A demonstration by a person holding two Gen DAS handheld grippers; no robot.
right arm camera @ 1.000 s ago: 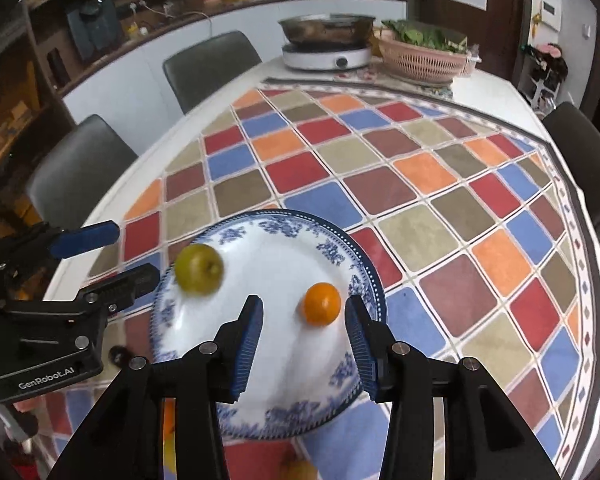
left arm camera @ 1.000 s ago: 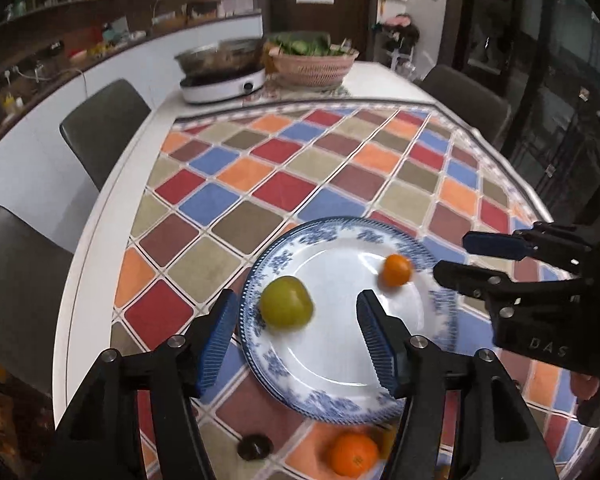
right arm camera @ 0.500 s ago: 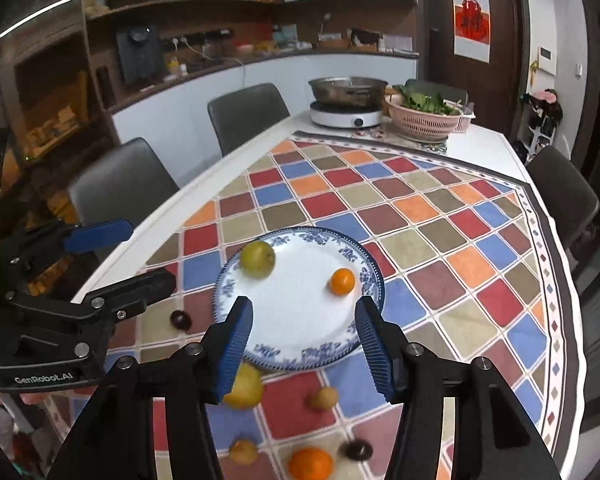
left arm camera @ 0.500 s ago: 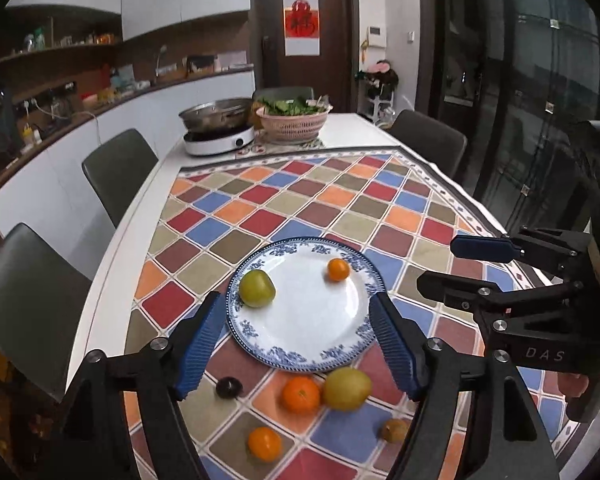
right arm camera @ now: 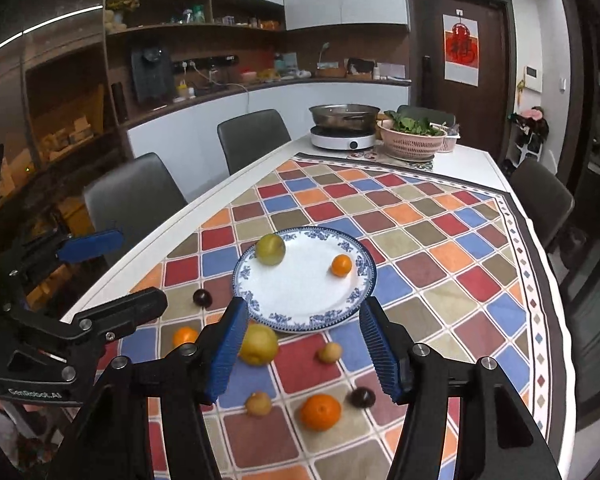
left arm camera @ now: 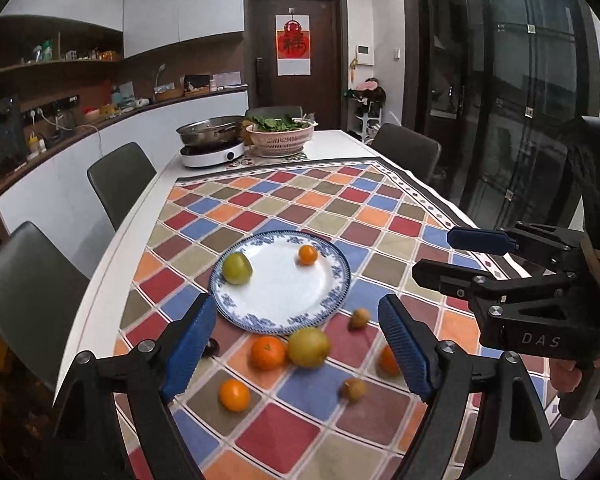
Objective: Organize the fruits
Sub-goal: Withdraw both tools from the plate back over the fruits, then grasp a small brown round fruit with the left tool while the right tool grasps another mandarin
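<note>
The blue-patterned white china plate [left arm camera: 332, 296] on the checked-cloth desk [left arm camera: 380, 208] holds a green round fruit [left arm camera: 237, 267] and a small orange tangerine [left arm camera: 308, 255]. One second ago both claws stood low over these; now the left claw [left arm camera: 296, 344] and right claw [right arm camera: 304, 344] are withdrawn, spread wide, empty. Several loose fruits, including a yellow-green pear-like fruit [left arm camera: 309, 347], await collection near the plate.

A round white plate with a blue floral rim [left arm camera: 332, 256] carries a yellow-green apple-like fruit [left arm camera: 237, 268] at its left edge and a small orange tangerine [left arm camera: 308, 255] toward its far right; just off the plate's near rim lie a larger orange tangerine [left arm camera: 267, 352] touching a big yellow-green pear-like fruit [left arm camera: 308, 347]; a small tan round fruit [left arm camera: 358, 318] sits to the plate's near right; a dark plum [right arm camera: 202, 298] lies beside its left rim.
</note>
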